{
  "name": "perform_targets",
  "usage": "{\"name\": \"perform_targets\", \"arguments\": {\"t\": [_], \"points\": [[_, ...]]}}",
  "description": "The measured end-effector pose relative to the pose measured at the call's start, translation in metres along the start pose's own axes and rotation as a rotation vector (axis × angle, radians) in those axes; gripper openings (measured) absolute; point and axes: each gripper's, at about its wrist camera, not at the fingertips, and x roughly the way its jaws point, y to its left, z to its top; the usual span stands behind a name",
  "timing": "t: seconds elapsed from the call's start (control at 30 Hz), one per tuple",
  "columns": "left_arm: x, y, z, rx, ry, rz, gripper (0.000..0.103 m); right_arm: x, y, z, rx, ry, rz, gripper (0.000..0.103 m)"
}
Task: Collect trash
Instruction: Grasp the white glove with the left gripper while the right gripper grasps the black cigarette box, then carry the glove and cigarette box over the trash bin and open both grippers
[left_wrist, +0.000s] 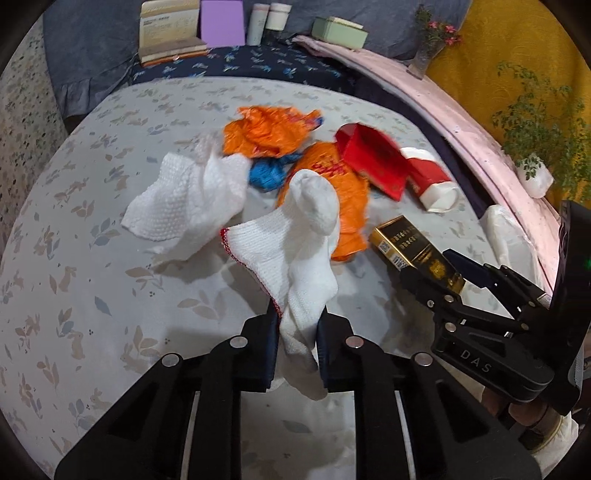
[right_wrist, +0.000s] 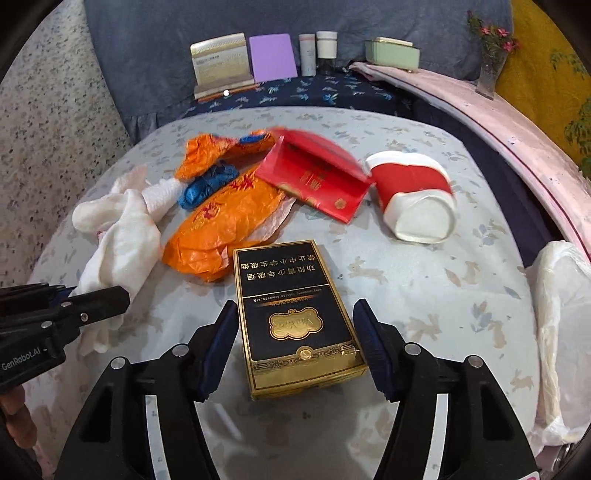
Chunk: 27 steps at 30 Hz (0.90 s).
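Note:
In the left wrist view my left gripper (left_wrist: 297, 332) is shut on a white knitted sock (left_wrist: 310, 221) with a red hem, which stands up out of the jaws. My right gripper (right_wrist: 297, 306) has its pads against both long sides of a black and gold cigarette box (right_wrist: 291, 314). The left wrist view shows that box (left_wrist: 413, 251) in the right gripper (left_wrist: 424, 266) too. Beyond lie two crumpled orange wrappers (left_wrist: 269, 133) (right_wrist: 225, 229), a blue wrapper (left_wrist: 266, 173), a red carton (right_wrist: 317, 173), a squashed red and white paper cup (right_wrist: 413, 195) and a white cloth (left_wrist: 188, 195).
Everything lies on a pale rabbit-print cover (left_wrist: 92, 258). A crumpled white plastic bag (right_wrist: 561, 314) sits at the right edge beside a pink ledge (left_wrist: 443, 107). Books, a purple card, two bottles and a green box (right_wrist: 391, 53) line the back; plants stand at the right.

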Motion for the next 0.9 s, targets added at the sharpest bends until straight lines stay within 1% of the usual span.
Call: {"name": "perform_targets", "arguments": {"t": [0.3,0.43,0.67,0.9], "points": [[-0.036,-0.046,0.019,0.073,-0.094,-0.068,0.017,-0.074,-0.028,0.015,0.072,-0.157,-0.024,0.061],[-0.052,-0.078,0.033,0.122,-0.146,-0.103,0.017,-0.107,-0.048,0.02,0.124,-0.219,-0.053,0.061],[-0.069,-0.141,0.054,0.22,-0.215,-0.171,0.017,-0.163,-0.093,0.024,0.201,-0.327,-0.135,0.061],[-0.073,-0.203,0.062,0.303,-0.242,-0.235,0.017,-0.204,-0.137,0.022,0.275,-0.397,-0.229,0.061]]}}
